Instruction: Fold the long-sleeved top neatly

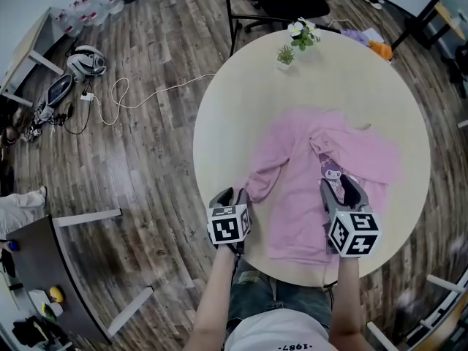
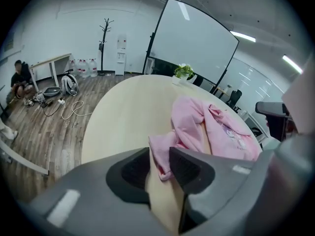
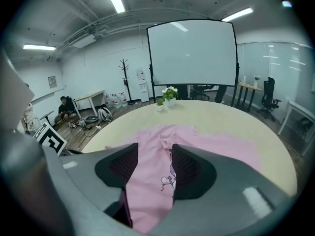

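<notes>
Jaws on my left gripper [image 2: 158, 162] were pinched shut on the cuff [image 2: 161, 151] of the pink top [image 1: 300, 196], near the table [image 1: 234, 101] edge closest to me. I saw the top lying spread out on the round table. My right gripper [image 3: 155, 171] hung over the top's body, above its cartoon print [image 3: 166, 181], jaws apart and holding nothing.

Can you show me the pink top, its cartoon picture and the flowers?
pink top [image 1: 292, 210]: head view, its plain front.
cartoon picture [image 1: 333, 172]: head view, middle of the print.
flowers [image 1: 302, 34]: head view, the white blossoms.
</notes>
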